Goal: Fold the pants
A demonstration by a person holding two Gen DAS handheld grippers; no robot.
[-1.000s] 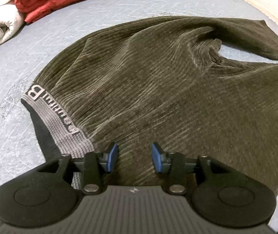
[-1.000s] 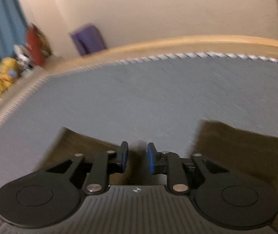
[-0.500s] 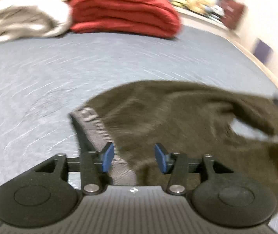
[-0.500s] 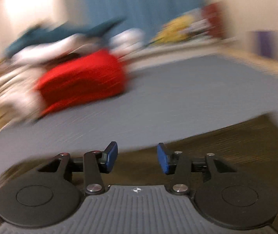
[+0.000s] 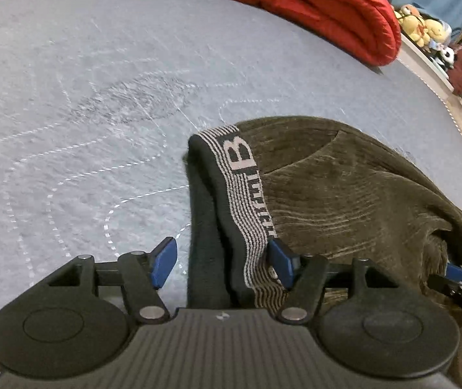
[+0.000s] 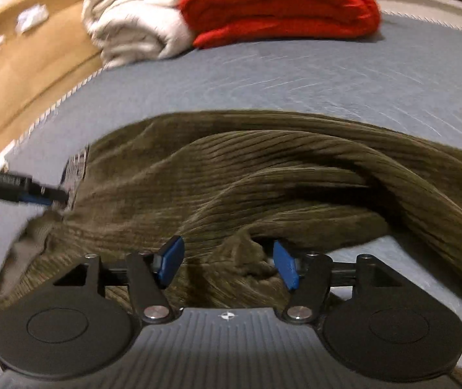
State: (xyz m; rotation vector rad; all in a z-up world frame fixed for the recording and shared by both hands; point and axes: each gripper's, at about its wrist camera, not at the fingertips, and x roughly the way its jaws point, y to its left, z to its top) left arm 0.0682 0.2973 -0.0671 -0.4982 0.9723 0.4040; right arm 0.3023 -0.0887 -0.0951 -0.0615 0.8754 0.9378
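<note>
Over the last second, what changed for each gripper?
The left gripper swung round to straddle the waistband; the right gripper turned from the bed edge to the bunched pants and opened wider. Both stay open, gripping nothing; the pants stay on the bed.

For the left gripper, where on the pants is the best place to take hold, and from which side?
Probably the striped waistband. It is a thick, raised, folded edge on the mattress, and already lies between the open fingers of the left gripper. Come in along the band from its near end and close across its thickness, not on the flat corduroy.
</note>
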